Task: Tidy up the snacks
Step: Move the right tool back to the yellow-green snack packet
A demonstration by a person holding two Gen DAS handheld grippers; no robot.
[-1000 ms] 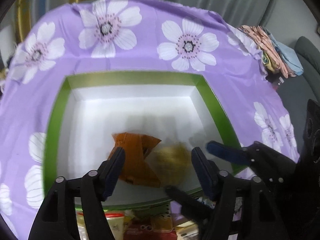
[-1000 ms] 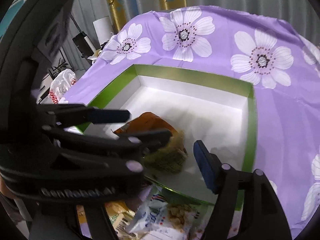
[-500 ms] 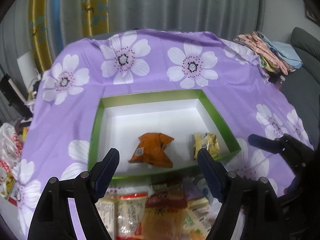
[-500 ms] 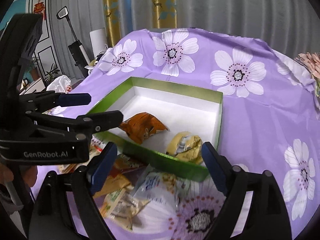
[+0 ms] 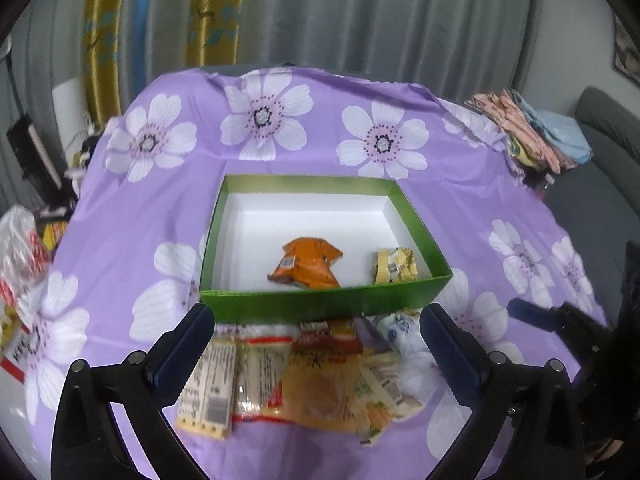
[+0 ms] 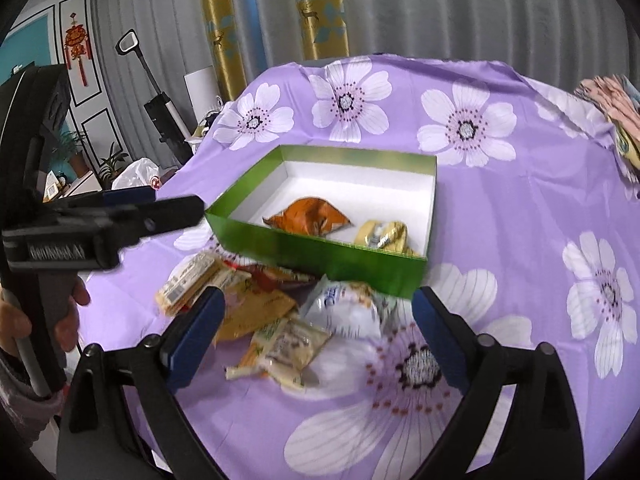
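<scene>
A green box (image 5: 320,305) with a white inside sits on the purple flowered cloth; it also shows in the right wrist view (image 6: 320,250). In it lie an orange packet (image 5: 306,265) (image 6: 310,221) and a yellow packet (image 5: 394,266) (image 6: 382,234). A pile of snack packets (image 5: 304,380) (image 6: 272,312) lies on the cloth in front of the box. My left gripper (image 5: 316,354) is open and empty above the pile. My right gripper (image 6: 316,330) is open and empty above the pile's right side.
The purple flowered cloth (image 5: 120,216) covers the table. Folded cloths (image 5: 532,132) lie at its far right edge. A white plastic bag (image 5: 20,248) sits off the left edge. Curtains hang behind. A grey sofa (image 5: 600,128) stands at right.
Both grippers have pulled back and up from inside the box. The orange and yellow packets stay in the box. The snack pile has come into view in front.
</scene>
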